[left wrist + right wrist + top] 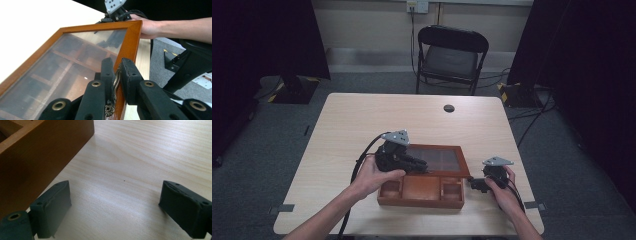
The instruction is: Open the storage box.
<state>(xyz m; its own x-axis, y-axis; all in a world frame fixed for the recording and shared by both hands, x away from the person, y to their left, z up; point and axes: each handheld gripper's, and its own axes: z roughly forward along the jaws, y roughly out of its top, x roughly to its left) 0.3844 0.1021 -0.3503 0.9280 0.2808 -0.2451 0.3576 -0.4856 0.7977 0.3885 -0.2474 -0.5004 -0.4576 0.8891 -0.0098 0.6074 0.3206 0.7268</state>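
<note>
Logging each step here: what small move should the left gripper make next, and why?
Probably swing the lid further up and back. The left gripper is shut on the metal catch at the lid's front edge, and the lid is only partly raised over the wooden box.

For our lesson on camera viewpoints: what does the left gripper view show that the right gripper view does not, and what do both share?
Left gripper view: the left gripper shut on the brass latch of the glass lid, with the person's other hand beyond.
Right gripper view: the right gripper, open over bare table beside the box wall.
Both: the wooden box and the pale table.
</note>
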